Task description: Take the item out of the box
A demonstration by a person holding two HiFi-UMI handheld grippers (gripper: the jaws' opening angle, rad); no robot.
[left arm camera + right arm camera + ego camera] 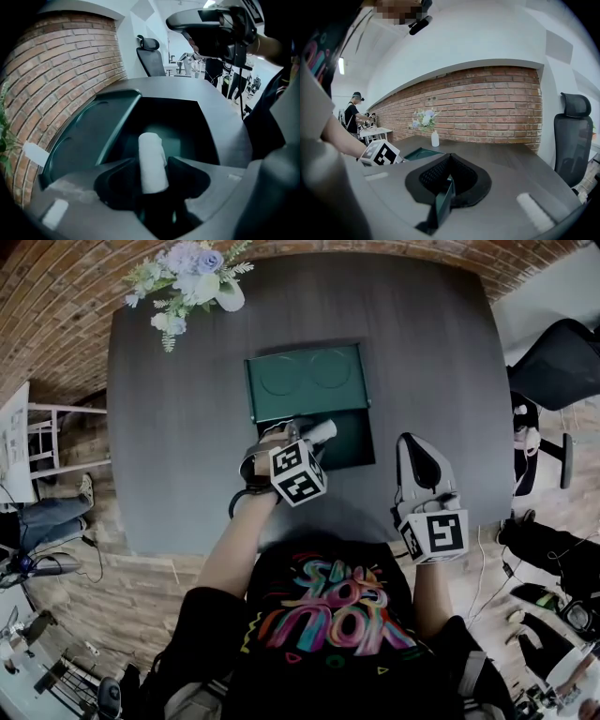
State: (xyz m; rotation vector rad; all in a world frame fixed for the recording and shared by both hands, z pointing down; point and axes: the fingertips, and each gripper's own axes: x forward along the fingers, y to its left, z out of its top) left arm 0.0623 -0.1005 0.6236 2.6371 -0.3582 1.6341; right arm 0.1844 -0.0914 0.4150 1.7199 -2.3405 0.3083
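The white roll (152,161) is in the open half of the green box (354,448), at its far left part, close to where the box meets its lid (305,381). It is a short cylinder. In the head view its long axis slants, with the free end pointing far and to the right. In the left gripper view the same axis runs straight along the gripper's own line: the near end sits between the jaws, and the far end points away and down toward the dark floor of the box. Whether that far end rests on the floor cannot be told.

The left gripper (298,430) tilts steeply down into the box from the near side. Its jaws are spread wide, one on each side of the roll's near end and close to its sides, but not clearly pinching it.

The lid lies flat on the table (178,427), on the far side of the box, with its inner face up and two round outlines in it.

The right gripper (450,157) is well to the right of the box, over the near right part of the table. It points almost level toward the far side, and its jaws are closed with the tips together.

At the far left corner of the table stands a white vase of pale flowers (192,277). A brick wall (487,108) runs behind the table, and a black office chair (572,136) stands off to the right.
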